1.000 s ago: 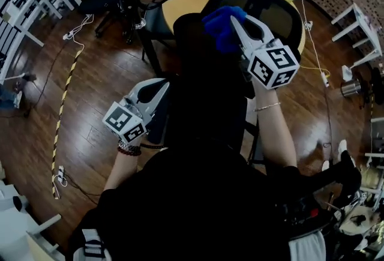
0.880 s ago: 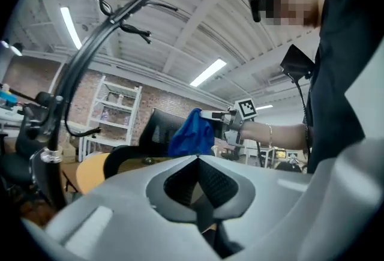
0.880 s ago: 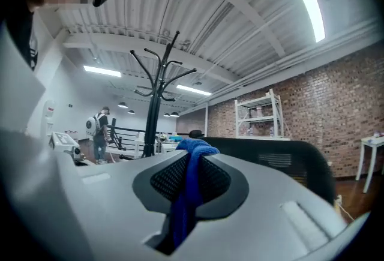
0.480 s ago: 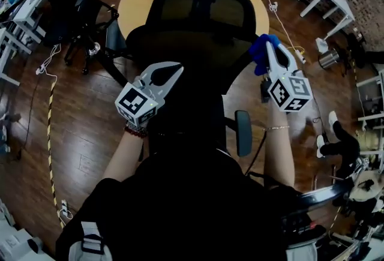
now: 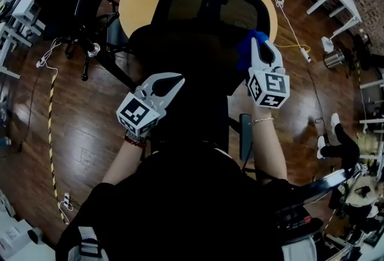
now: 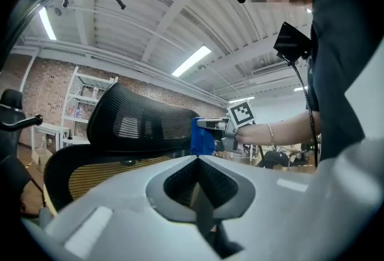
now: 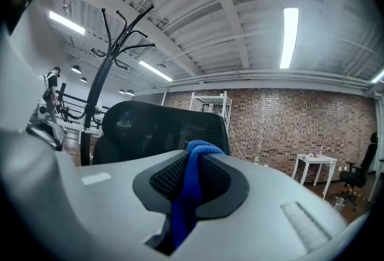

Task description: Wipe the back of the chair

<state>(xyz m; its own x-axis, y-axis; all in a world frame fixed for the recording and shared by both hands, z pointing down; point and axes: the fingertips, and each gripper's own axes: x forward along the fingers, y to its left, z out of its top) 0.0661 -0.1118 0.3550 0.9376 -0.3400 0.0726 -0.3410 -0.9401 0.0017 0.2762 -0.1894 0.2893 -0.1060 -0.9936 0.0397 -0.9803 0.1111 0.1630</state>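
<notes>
Left gripper, jaws together and empty, hovering at 8 o'clock of the chair back. Right gripper, nearer the work, clamped on a blue cloth at the back's 3 o'clock edge. Pinch plain only in right gripper view; cloth beside the rim, only in left gripper view.

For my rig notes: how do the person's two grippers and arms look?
The left gripper and right gripper are pale grey, pointed two-jaw tools with black textured pads; each carries a cube with black-and-white square markers. The person wears a black top, a dark red bracelet on the left wrist and a thin bracelet on the right.
</notes>
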